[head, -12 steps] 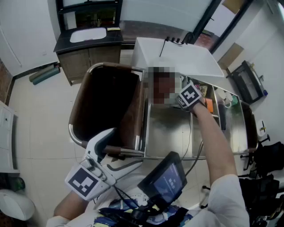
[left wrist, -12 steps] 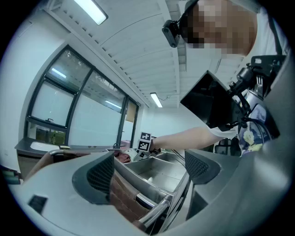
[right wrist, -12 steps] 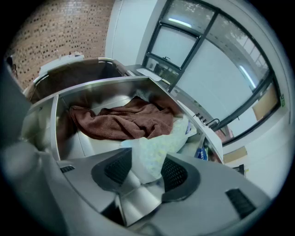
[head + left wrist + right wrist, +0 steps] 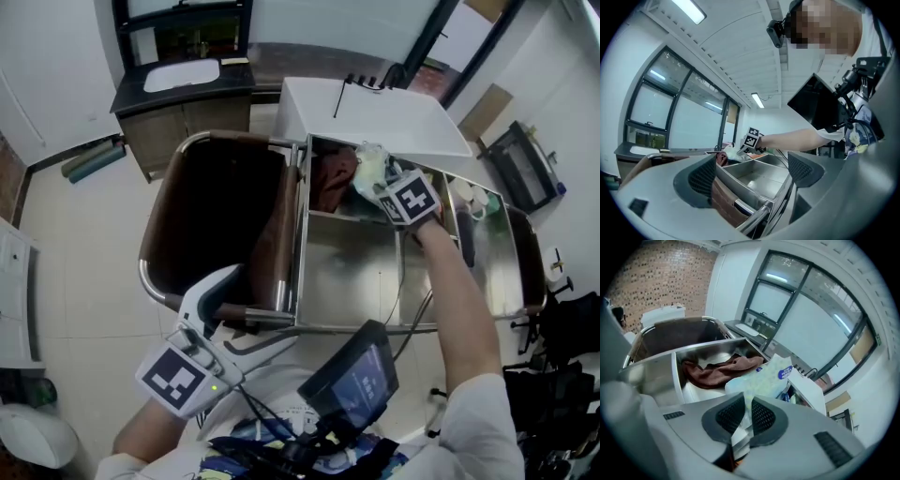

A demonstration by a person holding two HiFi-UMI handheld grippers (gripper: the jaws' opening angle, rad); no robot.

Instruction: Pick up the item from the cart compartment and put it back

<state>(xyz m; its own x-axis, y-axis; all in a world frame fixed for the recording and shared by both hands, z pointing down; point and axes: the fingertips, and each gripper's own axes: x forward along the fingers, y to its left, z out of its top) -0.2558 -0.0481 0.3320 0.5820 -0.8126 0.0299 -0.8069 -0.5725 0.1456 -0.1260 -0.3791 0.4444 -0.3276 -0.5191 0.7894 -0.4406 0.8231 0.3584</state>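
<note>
Jaws of your right gripper [image 4: 746,404] are pressed together on the lower edge of a pale plastic packet [image 4: 764,377] with a blue label, and the film is pinched flat between the two pads. You hold that gripper tilted downward over the far edge of the cart [image 4: 366,328]. The packet sits over the far compartment, just beside the brown cloth [image 4: 717,371] that lies crumpled in it. Whether the packet touches the cloth or the compartment wall cannot be told.

The large steel compartment [image 4: 352,272] nearer to you is bare metal.

Your left gripper [image 4: 752,174] is held level off the cart's near left corner, its jaws standing wide apart with nothing between them. It points across the cart toward your right arm. A dark brown bag [image 4: 216,206] hangs in the frame at the cart's left end.
</note>
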